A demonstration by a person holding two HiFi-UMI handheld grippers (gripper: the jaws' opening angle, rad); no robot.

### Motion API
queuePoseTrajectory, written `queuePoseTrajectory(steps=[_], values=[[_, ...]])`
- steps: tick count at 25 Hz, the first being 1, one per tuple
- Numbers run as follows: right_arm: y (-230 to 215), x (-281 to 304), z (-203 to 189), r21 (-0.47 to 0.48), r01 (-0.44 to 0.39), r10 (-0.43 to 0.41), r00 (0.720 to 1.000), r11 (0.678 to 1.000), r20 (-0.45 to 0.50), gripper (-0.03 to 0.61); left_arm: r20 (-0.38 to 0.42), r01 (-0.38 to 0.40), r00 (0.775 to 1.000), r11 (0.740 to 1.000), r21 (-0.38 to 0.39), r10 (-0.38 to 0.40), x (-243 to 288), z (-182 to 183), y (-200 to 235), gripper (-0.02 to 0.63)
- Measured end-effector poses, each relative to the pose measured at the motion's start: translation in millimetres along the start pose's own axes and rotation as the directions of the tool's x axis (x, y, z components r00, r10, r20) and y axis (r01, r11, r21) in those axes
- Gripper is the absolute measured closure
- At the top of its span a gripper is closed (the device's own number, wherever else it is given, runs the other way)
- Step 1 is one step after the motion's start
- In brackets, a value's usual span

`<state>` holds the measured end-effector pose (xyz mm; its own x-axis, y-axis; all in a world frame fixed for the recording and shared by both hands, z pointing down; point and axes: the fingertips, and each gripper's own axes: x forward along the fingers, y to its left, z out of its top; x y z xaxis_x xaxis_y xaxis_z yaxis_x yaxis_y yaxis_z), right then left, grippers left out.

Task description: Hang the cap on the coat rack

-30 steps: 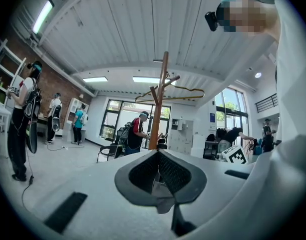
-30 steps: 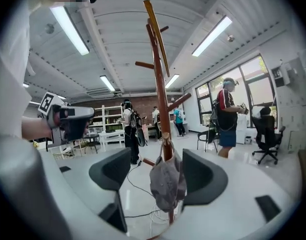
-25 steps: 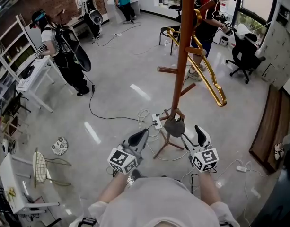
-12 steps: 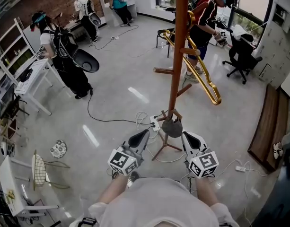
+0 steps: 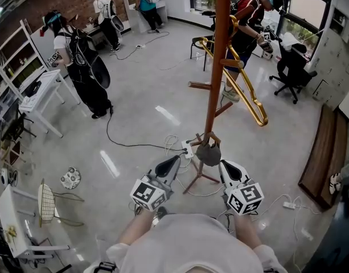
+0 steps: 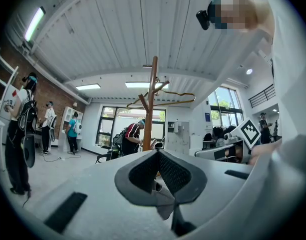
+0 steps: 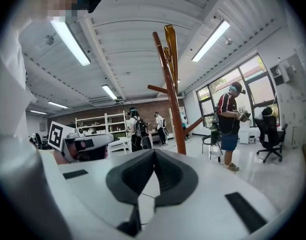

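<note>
The cap [image 5: 208, 152], if I am reading that small grey shape rightly, is hanging on a low peg of the coat rack [image 5: 215, 67]. It is sitting just ahead of both tongs and between their tips. The right tongs [image 5: 228, 168] are clenching on nothing, and beyond their meeting pads only the room is showing. The left tongs [image 5: 172, 164] are pressing together empty too, a little farther from the cap. Neither pair is touching it.

The hanging itself is looking done, so the step in hand is probably getting clear without undoing it. Doing that well is mostly a matter of drawing both tongs straight back towards the body. Sweeping them sideways past the brim risks tugging the cap, since a cap resting on a short peg is likely slipping off at the lightest pull.

The rack is standing on thin splayed legs just ahead of the tongs, so the pole is worth avoiding. A knock there could also be swinging the golden hanger [image 5: 248, 90] high above the tongs. Cables [image 5: 180, 144] are lying on the floor ahead of the left tongs, calling for careful footing.
</note>
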<state>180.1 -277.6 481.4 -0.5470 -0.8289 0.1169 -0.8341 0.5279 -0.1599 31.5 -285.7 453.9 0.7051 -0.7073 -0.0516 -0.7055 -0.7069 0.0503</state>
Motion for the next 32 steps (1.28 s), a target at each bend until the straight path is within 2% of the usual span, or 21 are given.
queuePoseTrajectory(steps=[32], values=[[9.4, -4.2, -6.4, -0.017, -0.008, 0.008, 1.000, 1.000, -0.015, 0.567, -0.001, 0.018, 1.000, 0.999, 0.029, -0.018, -4.5, 6.6, -6.6, 0.604]])
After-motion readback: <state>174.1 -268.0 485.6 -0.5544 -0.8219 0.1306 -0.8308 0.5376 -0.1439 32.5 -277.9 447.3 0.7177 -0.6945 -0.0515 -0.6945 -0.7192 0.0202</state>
